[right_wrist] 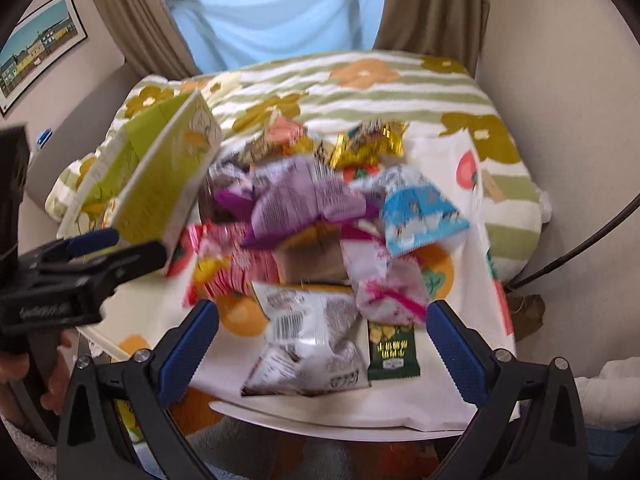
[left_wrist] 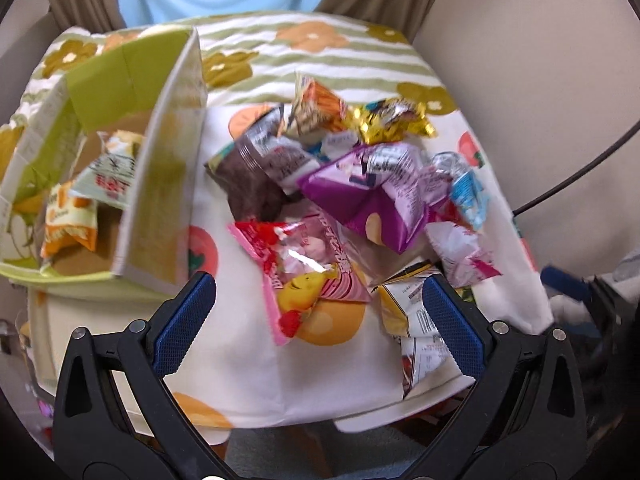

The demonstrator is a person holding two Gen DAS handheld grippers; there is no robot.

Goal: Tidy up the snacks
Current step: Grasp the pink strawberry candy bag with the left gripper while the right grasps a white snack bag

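A pile of snack packets lies on a fruit-print cloth (left_wrist: 248, 368): a pink-red candy bag (left_wrist: 304, 264), a purple bag (left_wrist: 372, 200), a brown bag (left_wrist: 256, 184) and a gold-wrapped one (left_wrist: 392, 120). A green open box (left_wrist: 160, 184) at the left holds an orange packet (left_wrist: 70, 220) and a pale packet (left_wrist: 112, 172). My left gripper (left_wrist: 316, 320) is open and empty above the near edge of the pile. My right gripper (right_wrist: 320, 344) is open and empty over a white packet (right_wrist: 308, 344). The purple bag (right_wrist: 304, 200), a blue packet (right_wrist: 420, 216) and the box (right_wrist: 168, 184) also show there.
A green-striped floral towel (left_wrist: 320, 64) covers the far part of the table. A dark green packet (right_wrist: 394, 350) lies near the front edge. The left gripper shows at the left of the right wrist view (right_wrist: 80, 264). A black cable (left_wrist: 580, 168) runs at the right.
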